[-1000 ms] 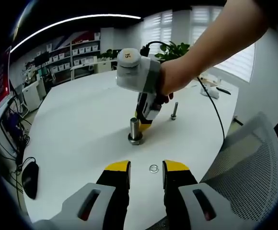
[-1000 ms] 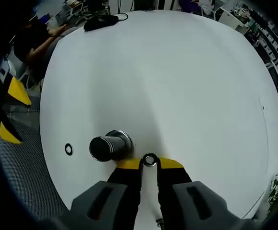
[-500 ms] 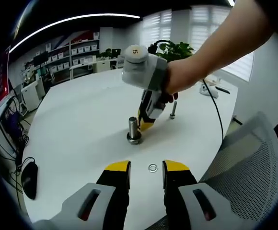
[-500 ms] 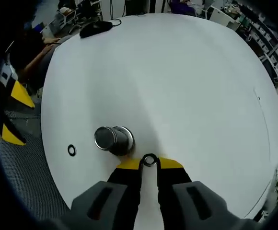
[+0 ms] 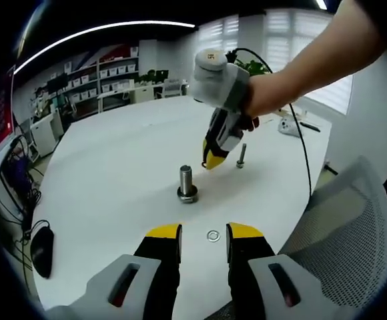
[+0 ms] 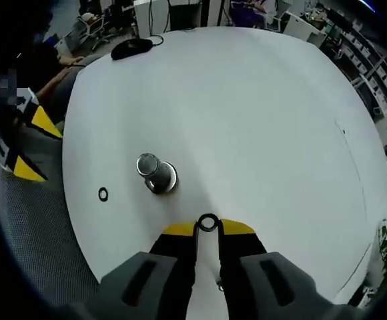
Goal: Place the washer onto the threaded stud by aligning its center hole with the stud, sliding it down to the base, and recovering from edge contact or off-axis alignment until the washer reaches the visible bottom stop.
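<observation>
White round surface (image 6: 260,120), stud (image 5: 186,183) upright near its middle as landmark. Chair (image 5: 353,220) beyond the edge nearest the left tool (image 5: 203,235). Right tool (image 6: 208,227) above and to one side of the stud, clamped on a washer (image 6: 208,223) at the tips. Left tool parted, idle, a spare washer (image 5: 213,235) between its tips, short of the stud. Small bolt (image 5: 241,155) past the stud. Step in hand: carrying, alignment not begun. Next: centre hole over stud top, level, then lower.
</observation>
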Demonstrator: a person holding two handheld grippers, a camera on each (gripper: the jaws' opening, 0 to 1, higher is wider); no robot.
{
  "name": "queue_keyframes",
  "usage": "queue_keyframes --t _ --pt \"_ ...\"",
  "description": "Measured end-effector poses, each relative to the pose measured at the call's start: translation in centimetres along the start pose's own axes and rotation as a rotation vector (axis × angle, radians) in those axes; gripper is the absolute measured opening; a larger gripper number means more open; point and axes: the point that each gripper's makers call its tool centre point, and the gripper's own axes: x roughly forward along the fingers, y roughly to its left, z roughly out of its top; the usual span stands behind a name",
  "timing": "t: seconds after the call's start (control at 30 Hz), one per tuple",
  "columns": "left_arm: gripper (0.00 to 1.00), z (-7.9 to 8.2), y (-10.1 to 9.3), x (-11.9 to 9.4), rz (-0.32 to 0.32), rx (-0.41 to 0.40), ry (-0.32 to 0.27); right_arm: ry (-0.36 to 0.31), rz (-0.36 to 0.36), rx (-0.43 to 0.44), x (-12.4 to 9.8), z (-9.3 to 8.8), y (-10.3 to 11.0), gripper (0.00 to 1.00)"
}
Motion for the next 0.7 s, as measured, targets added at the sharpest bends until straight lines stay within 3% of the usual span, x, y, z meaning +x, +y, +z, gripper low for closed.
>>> queue_keyframes --t 0.7 --pt "0.24 0.0 -0.2 0.1 -0.003 0.013 0.008 -0.067 -0.083 0.059 -4.8 -2.6 -3.5 0.14"
